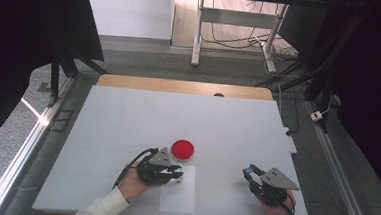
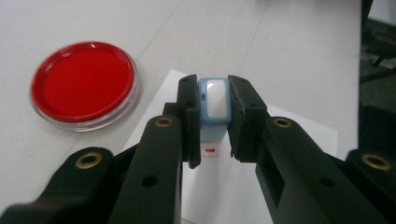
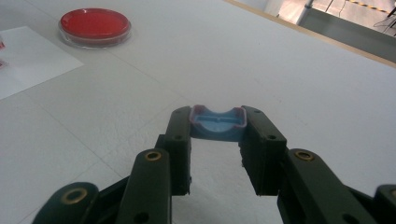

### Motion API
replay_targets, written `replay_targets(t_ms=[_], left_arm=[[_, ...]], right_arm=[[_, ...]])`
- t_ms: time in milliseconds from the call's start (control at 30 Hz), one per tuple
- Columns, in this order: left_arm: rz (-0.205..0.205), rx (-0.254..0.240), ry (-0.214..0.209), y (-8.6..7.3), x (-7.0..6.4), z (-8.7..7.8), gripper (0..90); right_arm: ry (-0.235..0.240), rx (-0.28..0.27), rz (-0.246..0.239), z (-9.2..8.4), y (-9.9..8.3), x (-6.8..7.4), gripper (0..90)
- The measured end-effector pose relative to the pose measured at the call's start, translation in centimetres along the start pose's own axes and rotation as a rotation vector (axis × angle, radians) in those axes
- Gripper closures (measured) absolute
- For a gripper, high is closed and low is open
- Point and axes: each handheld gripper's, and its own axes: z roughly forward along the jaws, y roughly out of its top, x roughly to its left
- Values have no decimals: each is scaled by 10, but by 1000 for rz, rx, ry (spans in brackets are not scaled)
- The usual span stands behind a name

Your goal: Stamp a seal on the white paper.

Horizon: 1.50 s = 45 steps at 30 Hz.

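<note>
Both grippers clamped — one blue piece each

Left gripper [image 2: 214, 123] pinches a blue stamp [image 2: 214, 105] over the white sheet [image 2: 299, 135], near the red dish [image 2: 84, 84]; right gripper [image 3: 217, 140] grips a blue cap [image 3: 217, 123] above the bench [image 3: 280, 70].

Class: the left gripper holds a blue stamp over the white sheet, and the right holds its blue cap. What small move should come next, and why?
Probably press the blue stamp down: the left gripper clamps it just above the white sheet, where a small red mark shows. The right gripper holds the blue cap aside.
</note>
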Motion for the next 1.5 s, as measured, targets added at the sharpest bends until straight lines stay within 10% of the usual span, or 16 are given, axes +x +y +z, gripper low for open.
replay_targets(t_ms=[967, 1500], left_arm=[[-136, -175, 10, 11, 12, -41, 753], [-146, -238, 32, 18, 15, -58, 753]], right_arm=[[3, 1, -4, 2, 0, 1, 645], [5, 3, -8, 3, 0, 2, 644]])
